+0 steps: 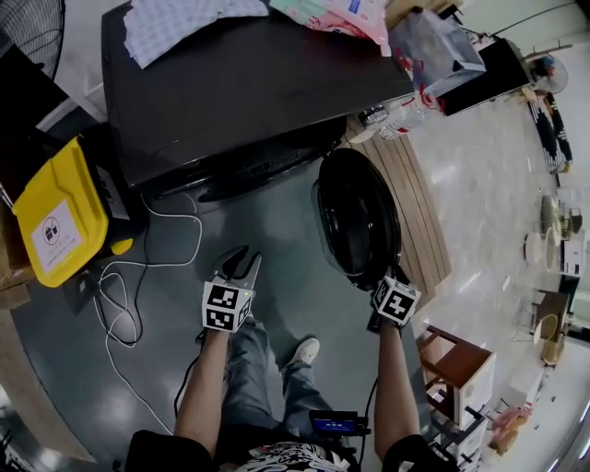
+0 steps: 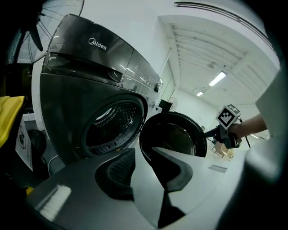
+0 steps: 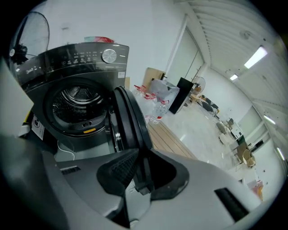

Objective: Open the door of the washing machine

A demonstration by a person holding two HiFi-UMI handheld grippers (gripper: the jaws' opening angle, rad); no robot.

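Note:
The dark grey washing machine (image 1: 240, 92) (image 2: 67, 85) (image 3: 76, 63) stands ahead with its drum opening (image 2: 110, 123) (image 3: 78, 105) uncovered. Its round door (image 1: 355, 217) (image 2: 173, 139) (image 3: 130, 121) is swung wide out to the right. My right gripper (image 1: 387, 278) (image 3: 143, 156) is at the door's near rim, with the rim and its latch between the pads, which close on them. My left gripper (image 1: 238, 263) (image 2: 141, 153) hangs open over the floor in front of the machine, with nothing between its fingers, and points at the drum and door.
A yellow container (image 1: 55, 212) sits left of the machine, and a white cable (image 1: 138, 277) trails over the floor. Cloths (image 1: 175, 23) lie on the machine's top. Wooden boards (image 1: 415, 203) and bottles (image 1: 396, 115) are right of the door, with a wooden stool (image 1: 456, 369) nearer.

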